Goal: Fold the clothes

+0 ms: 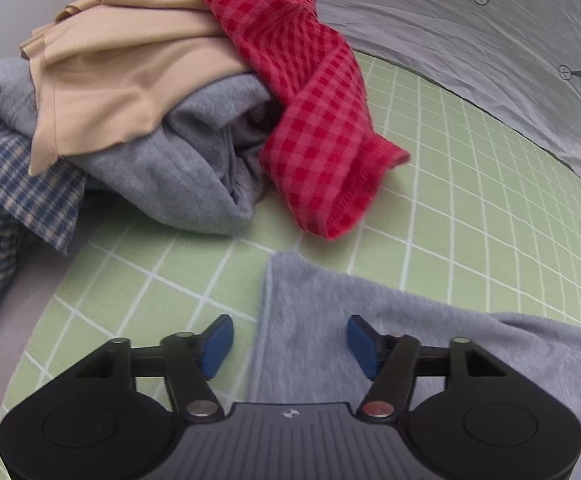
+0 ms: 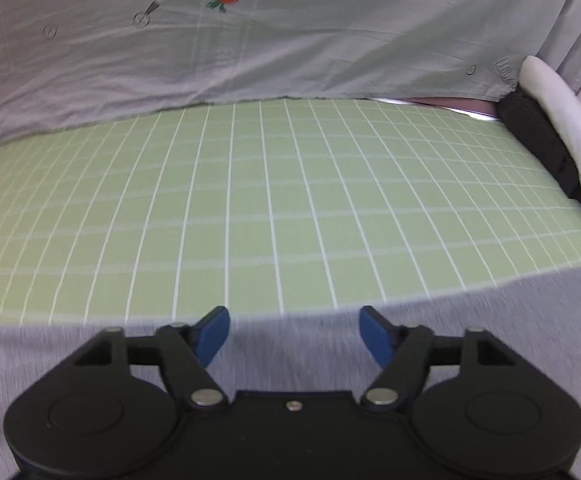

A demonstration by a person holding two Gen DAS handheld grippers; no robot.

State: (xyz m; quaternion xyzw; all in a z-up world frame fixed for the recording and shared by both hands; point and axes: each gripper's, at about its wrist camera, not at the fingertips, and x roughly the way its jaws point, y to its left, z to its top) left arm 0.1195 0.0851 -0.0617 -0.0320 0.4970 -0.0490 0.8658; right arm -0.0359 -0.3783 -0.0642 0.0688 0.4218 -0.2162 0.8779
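Jaws, left gripper (image 1: 289, 346): apart, nothing held; grey towel (image 1: 390, 340) edge lies between and below.
Jaws, right gripper (image 2: 294, 336): apart, empty, over same towel.
Pile ahead-left of left jaws: red check cloth (image 1: 314, 120), beige top (image 1: 122, 80).

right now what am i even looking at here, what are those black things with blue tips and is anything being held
Each picture comes from a camera fixed on a hand-held grabbing tool, looking along its two blue-tipped fingers; a person holds one in each hand. The left tool is open above a corner of a grey towel lying flat on a green grid mat. Behind it is a pile of clothes: a red checked cloth, a beige garment, a grey one and blue plaid. The right tool is open over the same towel's edge. Neither holds anything. Far right lie folded black and white items.
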